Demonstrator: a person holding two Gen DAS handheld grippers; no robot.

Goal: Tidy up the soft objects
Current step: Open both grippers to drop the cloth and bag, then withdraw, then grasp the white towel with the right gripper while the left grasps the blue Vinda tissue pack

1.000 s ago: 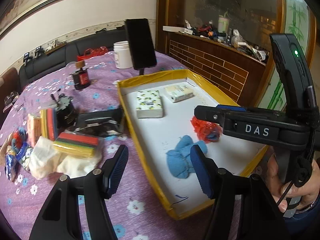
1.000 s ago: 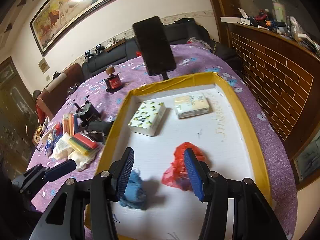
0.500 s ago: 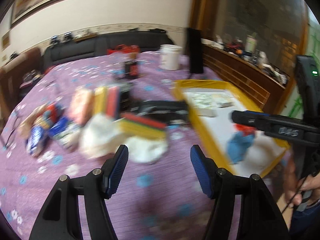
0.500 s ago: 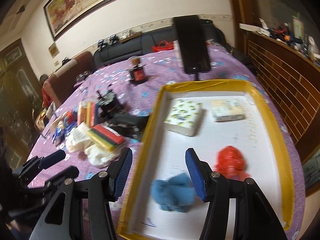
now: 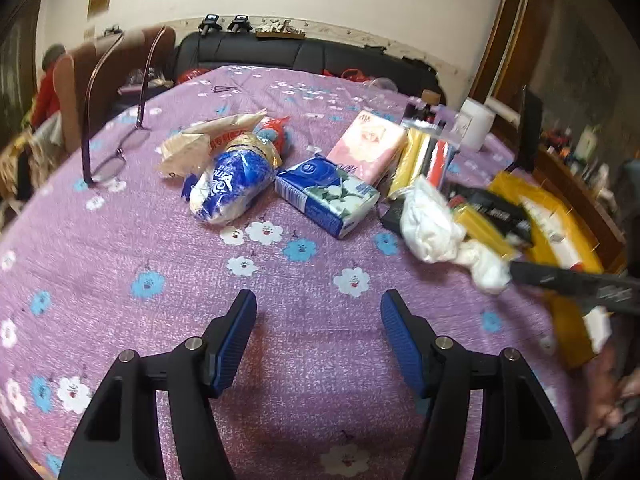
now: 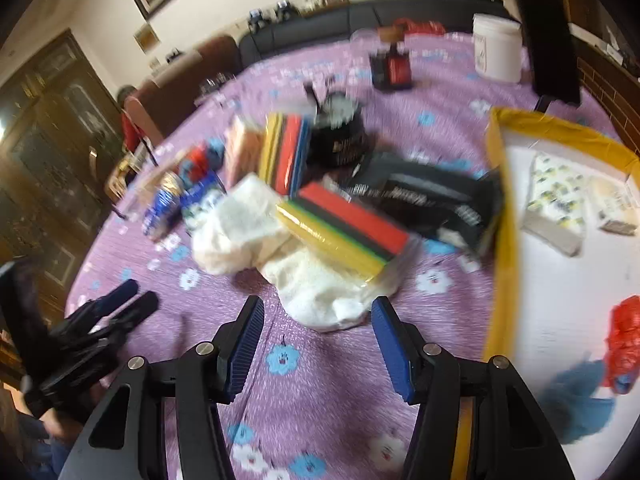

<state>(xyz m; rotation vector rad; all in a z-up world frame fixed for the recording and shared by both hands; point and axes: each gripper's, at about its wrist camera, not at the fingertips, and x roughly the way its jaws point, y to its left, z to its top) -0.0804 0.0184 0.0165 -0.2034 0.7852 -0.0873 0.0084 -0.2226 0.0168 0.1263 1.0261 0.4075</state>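
Purple flowered cloth covers the counter [image 5: 120,264], where both grippers hover with fingers spread, holding nothing.

Ahead of the left gripper [image 5: 318,340] lie a blue tissue pack [image 5: 326,196], a pink pack [image 5: 370,146] and a blue-and-white bag [image 5: 232,188]. The right gripper [image 6: 318,346] faces white cloths [image 6: 320,292] under a striped sponge pack [image 6: 344,228], beside the yellow-rimmed tray [image 6: 502,240] holding a red bag [image 6: 626,340] and blue cloth [image 6: 580,404].

Colours and patterns, tabletop

Tablecloth [image 5: 120,240] purple with blue and white flowers; tissue pack [image 5: 326,196] blue, white and green; sponge pack [image 6: 344,228] striped yellow, green, black, red; tray [image 6: 500,208] rim yellow, floor white.
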